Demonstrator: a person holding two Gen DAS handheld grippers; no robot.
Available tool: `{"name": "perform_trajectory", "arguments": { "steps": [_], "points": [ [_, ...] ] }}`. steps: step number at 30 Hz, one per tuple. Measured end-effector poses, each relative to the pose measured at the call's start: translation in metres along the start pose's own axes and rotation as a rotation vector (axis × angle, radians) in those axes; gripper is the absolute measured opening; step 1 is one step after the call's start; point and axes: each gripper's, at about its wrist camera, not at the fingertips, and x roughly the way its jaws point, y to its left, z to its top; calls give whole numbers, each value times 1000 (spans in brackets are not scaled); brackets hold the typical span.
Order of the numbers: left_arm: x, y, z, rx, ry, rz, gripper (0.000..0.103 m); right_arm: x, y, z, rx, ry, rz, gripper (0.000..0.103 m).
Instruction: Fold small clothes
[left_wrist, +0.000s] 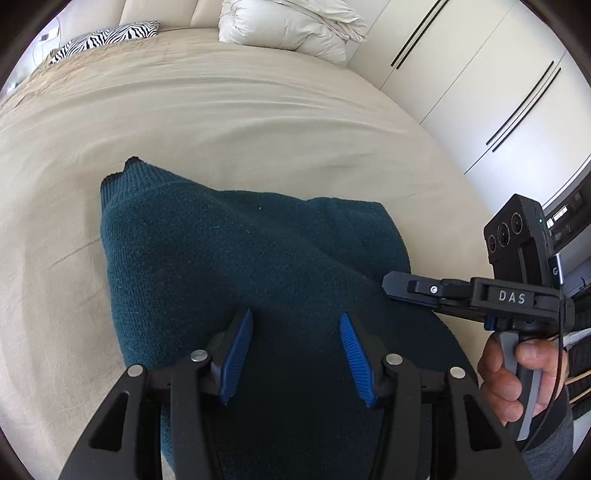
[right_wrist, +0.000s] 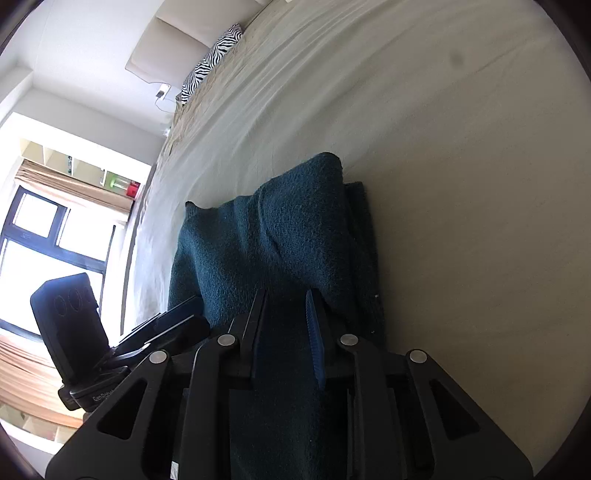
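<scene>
Lay partly folded on the wide beige bed sheet: a thick, dark teal knitted sweater, ribbed cuff or hem pointing toward the headboard. Looked soft, limp and fairly light, with a grippy wool surface; probably sagging wherever unsupported, and unlikely to slip from ribbed pads. Best taken at a doubled edge or corner, pinching all layers together, rather than mid-panel where only the top layer would lift. Hovered over the near part of the knit with jaws about half open and nothing visibly pinched: the left gripper. Stood nearly closed, with teal fabric running between its fingers, apparently clamped on a fold: the right gripper.
</scene>
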Motion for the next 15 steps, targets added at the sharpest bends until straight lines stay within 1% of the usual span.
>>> {"name": "perform_trajectory", "arguments": {
  "steps": [1, 3, 4, 5, 7, 9, 10, 12, 13, 15],
  "points": [
    [1, -4, -2, 17, -6, 22, 52, -1, -1, -1, -1, -7, 3, 17],
    [2, -4, -4, 33, -17, 43, 52, -7, 7, -8, -24, -17, -26, 17],
    [2, -2, -3, 29, -20, 41, 52, -11, 13, -12, -39, -28, -36, 21],
    [3, -1, -3, 21, -22, 36, 52, -19, 20, -17, -58, -39, -30, 21],
    [2, 0, -4, 19, -23, 34, 52, -28, 33, -31, -93, -46, 14, 21],
    [1, 0, -5, 21, -25, 36, 52, -33, 42, -48, -129, -28, 15, 21],
    [1, 0, -5, 22, -26, 38, 52, -32, 43, -56, -147, -7, 7, 21],
    [2, 0, -7, 25, -28, 42, 52, -22, 36, -68, -165, 35, -71, 21],
    [4, -4, -7, 30, -29, 48, 52, -21, 24, -76, -161, 44, -64, 21],
    [5, -9, -8, 44, -34, 60, 52, -23, 14, -81, -150, 27, -15, 21]
  ]
}}
